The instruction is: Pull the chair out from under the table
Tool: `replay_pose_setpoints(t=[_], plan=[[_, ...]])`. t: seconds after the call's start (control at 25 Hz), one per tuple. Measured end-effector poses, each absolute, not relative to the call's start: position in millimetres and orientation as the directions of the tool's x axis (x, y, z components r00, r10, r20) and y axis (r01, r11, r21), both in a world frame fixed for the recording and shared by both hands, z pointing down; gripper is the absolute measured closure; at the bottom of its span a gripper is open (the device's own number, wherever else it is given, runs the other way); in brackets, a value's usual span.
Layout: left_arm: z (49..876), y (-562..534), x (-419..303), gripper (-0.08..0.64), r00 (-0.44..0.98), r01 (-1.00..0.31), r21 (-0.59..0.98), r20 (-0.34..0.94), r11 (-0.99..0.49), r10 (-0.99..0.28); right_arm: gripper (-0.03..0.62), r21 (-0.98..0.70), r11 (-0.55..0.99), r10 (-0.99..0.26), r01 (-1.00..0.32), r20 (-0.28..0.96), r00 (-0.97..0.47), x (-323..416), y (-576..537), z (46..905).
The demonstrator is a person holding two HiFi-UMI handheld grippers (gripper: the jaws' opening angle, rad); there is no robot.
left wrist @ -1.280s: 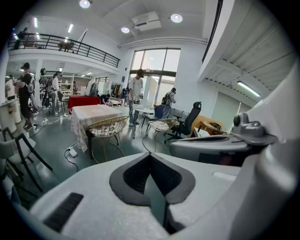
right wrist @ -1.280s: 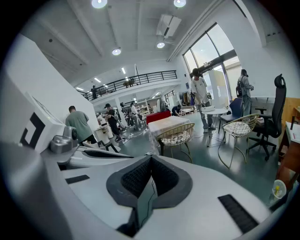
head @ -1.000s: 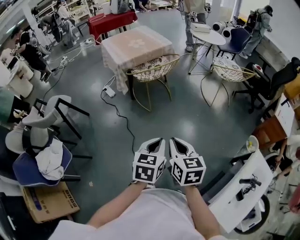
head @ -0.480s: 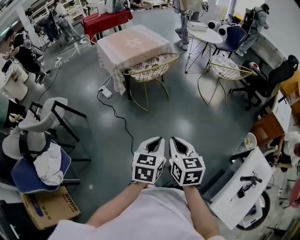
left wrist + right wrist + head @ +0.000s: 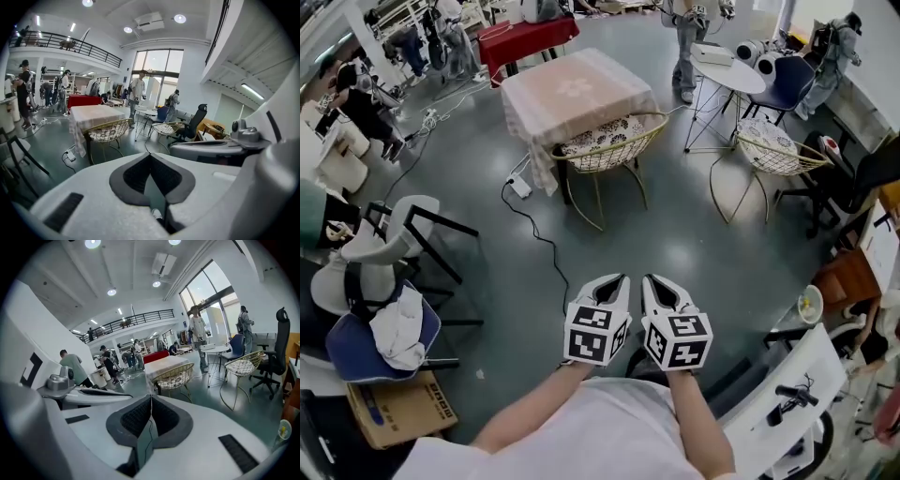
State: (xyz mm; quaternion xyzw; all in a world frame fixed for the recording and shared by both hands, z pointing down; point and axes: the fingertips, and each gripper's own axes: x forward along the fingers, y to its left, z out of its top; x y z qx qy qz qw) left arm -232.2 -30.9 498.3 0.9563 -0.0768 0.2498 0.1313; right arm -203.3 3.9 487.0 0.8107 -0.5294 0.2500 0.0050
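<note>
A gold wire chair (image 5: 605, 141) with a patterned cushion stands tucked against the near side of a square table (image 5: 577, 89) under a pale pink cloth. My left gripper (image 5: 614, 281) and right gripper (image 5: 658, 281) hang side by side over the grey floor, well short of the chair, both shut and empty. The left gripper view has its shut jaws (image 5: 151, 155) low, with the chair (image 5: 108, 132) and table (image 5: 91, 115) far ahead. In the right gripper view the chair (image 5: 174, 376) stands beyond the shut tips (image 5: 151, 398).
A second wire chair (image 5: 773, 145) and a round white table (image 5: 729, 70) stand at the right. A power strip with its cable (image 5: 520, 185) lies on the floor left of the chair. White chairs (image 5: 389, 234), a cardboard box (image 5: 394, 403) and several people ring the room.
Both grippers stay shut and side by side. The head view has shifted a little, and the chair's legs sit slightly lower in the picture, nearer to me.
</note>
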Motion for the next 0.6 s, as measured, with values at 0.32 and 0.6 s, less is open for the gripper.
replay_pose_setpoints(t=[0.32, 0.6], plan=[[501.2, -45.0, -136.9, 0.557, 0.829, -0.287, 0.193, 0.541, -0.938, -0.142, 0.589, -0.311, -0.373, -0.885, -0.874, 0.402, 0.235, -101.0, -11.8, 487.6], [500.3, -57.4, -75.0, 0.557, 0.82, -0.343, 0.204, 0.541, -0.917, -0.187, 0.589, -0.307, -0.306, -0.902, -0.901, 0.396, 0.171, -43.0, -25.4, 486.9]])
